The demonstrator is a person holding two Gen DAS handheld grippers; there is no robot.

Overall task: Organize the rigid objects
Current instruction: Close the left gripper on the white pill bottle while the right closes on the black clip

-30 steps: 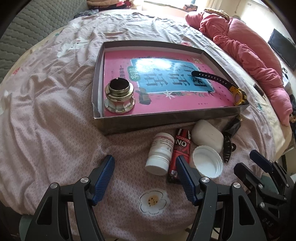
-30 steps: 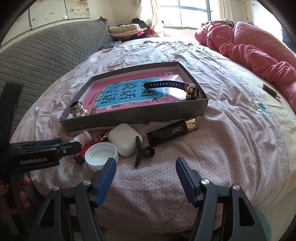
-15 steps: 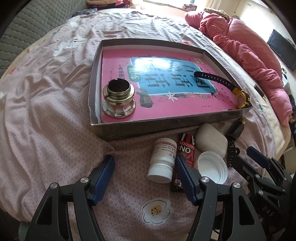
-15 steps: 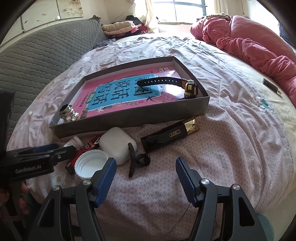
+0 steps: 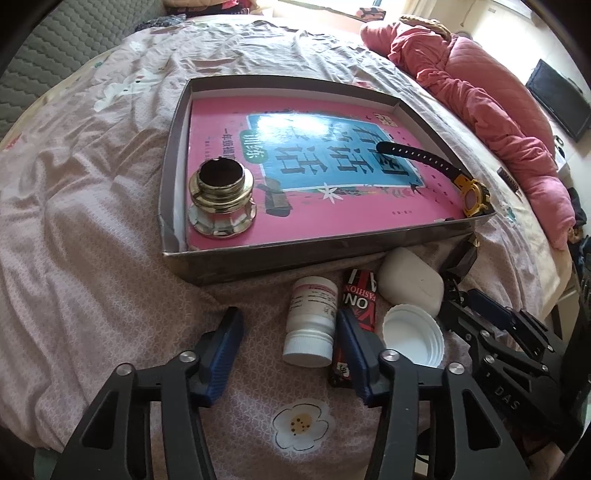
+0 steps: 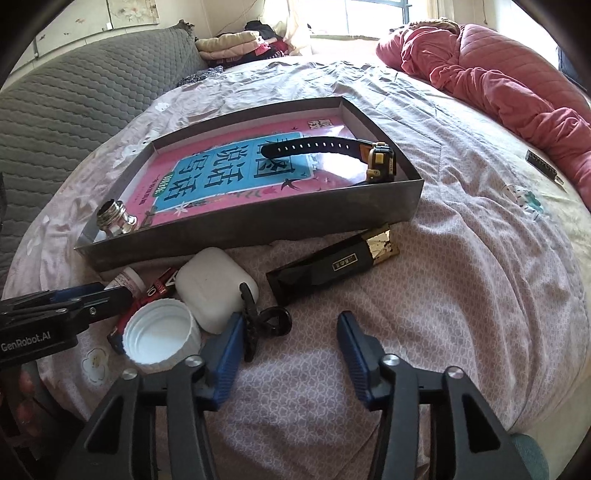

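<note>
Right tool gaping over black hair clip, white case beside cap

Your bedroom, daylit
You face a bed in pink floral sheet, grey quilted headboard, sunlit window.

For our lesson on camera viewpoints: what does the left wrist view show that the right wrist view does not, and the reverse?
Only the left wrist view shows the pill bottle's label and the television. Only the right wrist view shows the whole black-and-gold box, the hair clip and the grey sofa. Both show the tray, watch, metal fitting, white case and white lid.
</note>
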